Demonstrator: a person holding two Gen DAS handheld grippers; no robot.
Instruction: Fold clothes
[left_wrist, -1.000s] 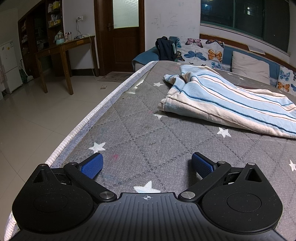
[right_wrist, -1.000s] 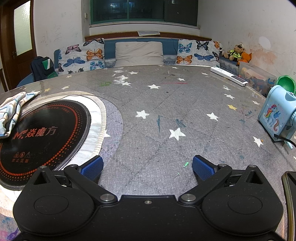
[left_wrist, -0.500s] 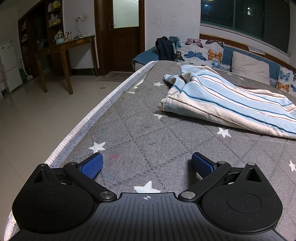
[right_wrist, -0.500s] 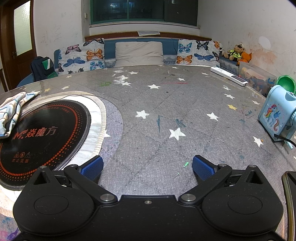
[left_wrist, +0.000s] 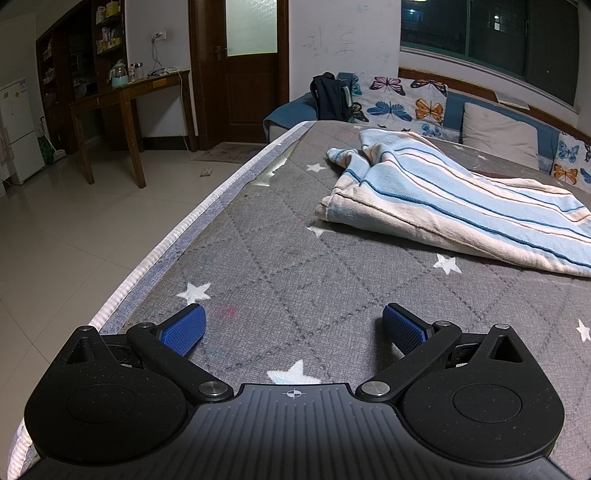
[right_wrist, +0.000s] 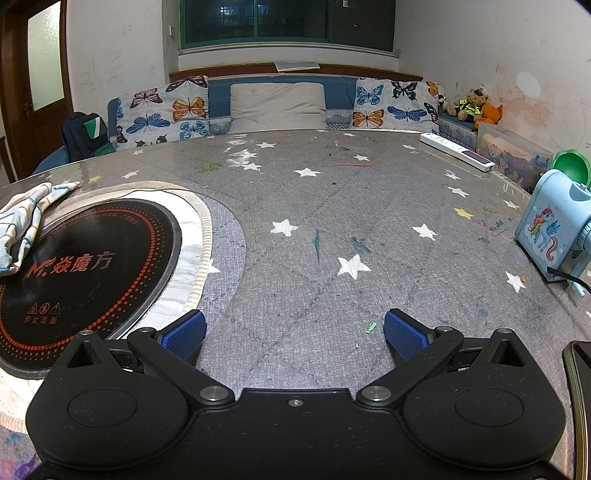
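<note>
The left gripper (left_wrist: 293, 326) is held low over the grey star-printed table cover (left_wrist: 295, 258), near the table's left edge. Its jaws are spread wide, and nothing is gripped between the blue pads (left_wrist: 184, 328). The pads appear to sit just above the cover; contact cannot be confirmed.

The garment (left_wrist: 454, 206) (light blue and cream, with dark blue stripes) is seen ahead and to the right of the left gripper, well apart from it. It is laid loosely bunched on the cover, with one rumpled end pointed toward the far side of the table.

The right gripper (right_wrist: 294, 330) is likewise held low over the cover, with its jaws fully spread and nothing between them. A round black cooktop (right_wrist: 85, 266) with orange markings is set into the table just left of this gripper, ringed by a pale border. One end of the garment (right_wrist: 26, 218) is draped over the cooktop's far left rim.

At the right edge of the right wrist view, a light blue box with a pony picture (right_wrist: 554, 225) is stood on the cover, and a white power strip (right_wrist: 458, 151) is laid near the far right edge. Butterfly-print cushions (right_wrist: 166, 110) are lined along the bench behind the table.
</note>
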